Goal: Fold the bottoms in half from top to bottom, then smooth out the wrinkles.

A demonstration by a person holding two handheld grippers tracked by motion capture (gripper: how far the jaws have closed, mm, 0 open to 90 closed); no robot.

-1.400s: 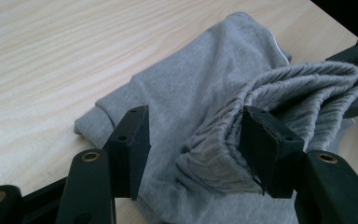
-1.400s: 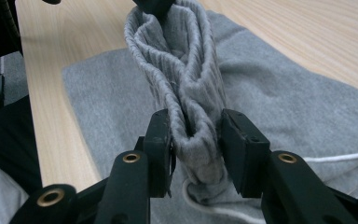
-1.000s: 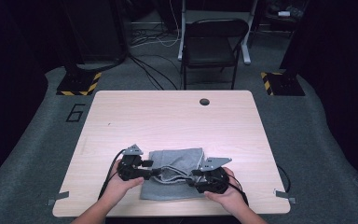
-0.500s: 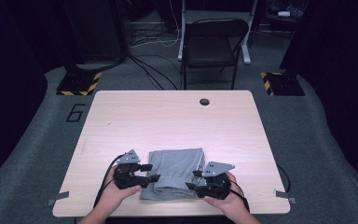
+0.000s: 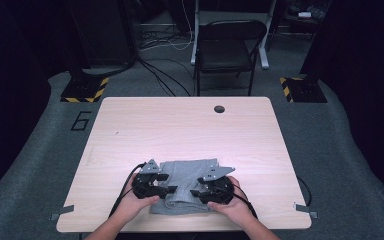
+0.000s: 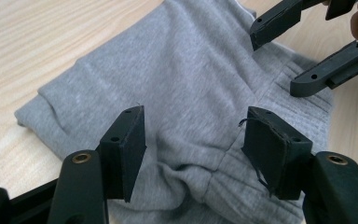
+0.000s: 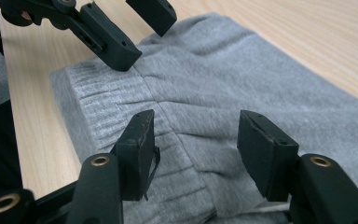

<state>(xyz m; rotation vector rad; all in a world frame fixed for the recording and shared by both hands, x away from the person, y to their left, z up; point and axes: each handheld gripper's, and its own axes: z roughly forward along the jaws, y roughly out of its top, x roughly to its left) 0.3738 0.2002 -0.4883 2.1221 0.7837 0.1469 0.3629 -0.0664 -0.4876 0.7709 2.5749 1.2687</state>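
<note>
**Grey garment between two released claws at the near tabletop edge**

A folded grey garment is seen lying flat on the wooden tabletop, close to the near edge and roughly midway across it. The left claw is held at the garment's left side and the right claw at its right side, the two pointed toward each other over the cloth.

In the left gripper view, the left claw is released: its jaws have just been opening, and bunched fabric with a ribbed band is seen below and between the pads, which are not pressed on it. The right claw is seen farther off over the garment's far corner.

In the right gripper view, the right claw is likewise released, its jaws spread over the ribbed band with no pad pressed on the cloth. The left claw is seen beyond, just above the garment's edge.
</note>
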